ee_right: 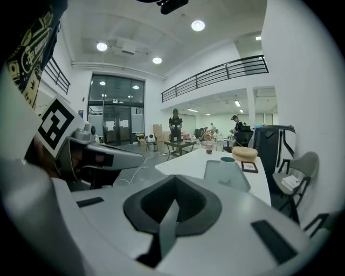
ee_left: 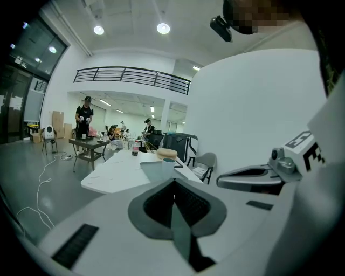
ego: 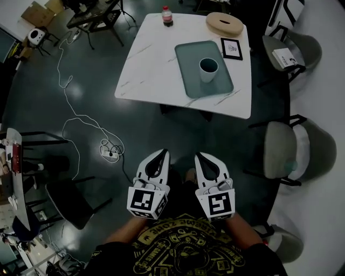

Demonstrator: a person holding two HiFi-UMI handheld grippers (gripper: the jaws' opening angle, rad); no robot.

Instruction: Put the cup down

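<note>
Dark floor [ego: 178, 135], white table [ego: 151, 59], grey chairs [ego: 280, 148]

A white worktop [ego: 151, 59] is standing on the dark floor [ego: 32, 91]. At its far edge a small red-capped bottle [ego: 167, 16] is standing upright. A round wooden disc [ego: 224, 23] and a black framed picture [ego: 231, 48] are lying close together at the far right corner. A grey chair [ego: 283, 148] is standing to the right. A white cable [ego: 69, 98] is running across the floor to a power strip [ego: 109, 153].

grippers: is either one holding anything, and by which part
Nothing is held. The left gripper and the right gripper are both shut and empty; the cup stands on the tray, apart from both.
</note>
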